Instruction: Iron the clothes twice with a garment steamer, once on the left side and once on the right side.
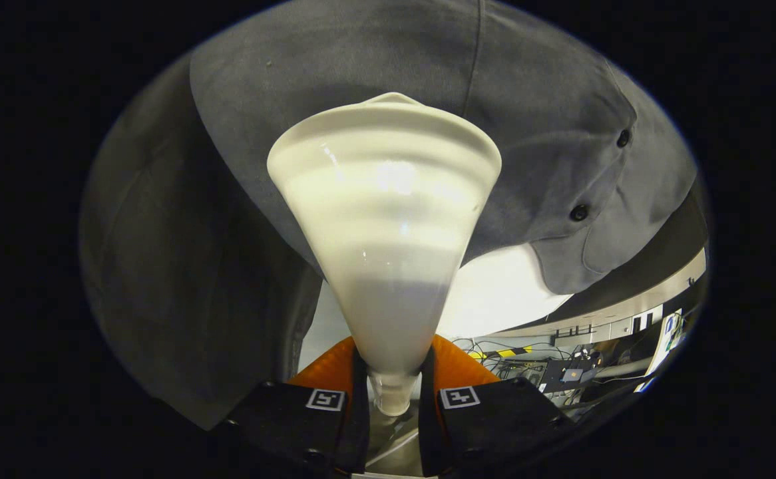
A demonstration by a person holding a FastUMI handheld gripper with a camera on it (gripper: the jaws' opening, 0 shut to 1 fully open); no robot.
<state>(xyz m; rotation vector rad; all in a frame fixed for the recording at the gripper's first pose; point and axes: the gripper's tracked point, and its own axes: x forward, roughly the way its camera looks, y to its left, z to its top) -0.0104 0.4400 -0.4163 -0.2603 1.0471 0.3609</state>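
Firmly clamped by its narrow neck between both fingers of the gripper, garment steamer with flared head pushed up against the hanging grey garment, near its buttoned edge, for close steaming.

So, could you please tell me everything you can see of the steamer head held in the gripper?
The steamer head is a glossy, cream-white cone that looks like smooth plastic, with faint stepped rings around it. Its narrow neck sits between the fingers of the gripper, which press on it from both sides. It flares out ahead of them to a broad rim that points at the grey garment and lies close against it; whether they touch cannot be told. Its steam face is hidden.
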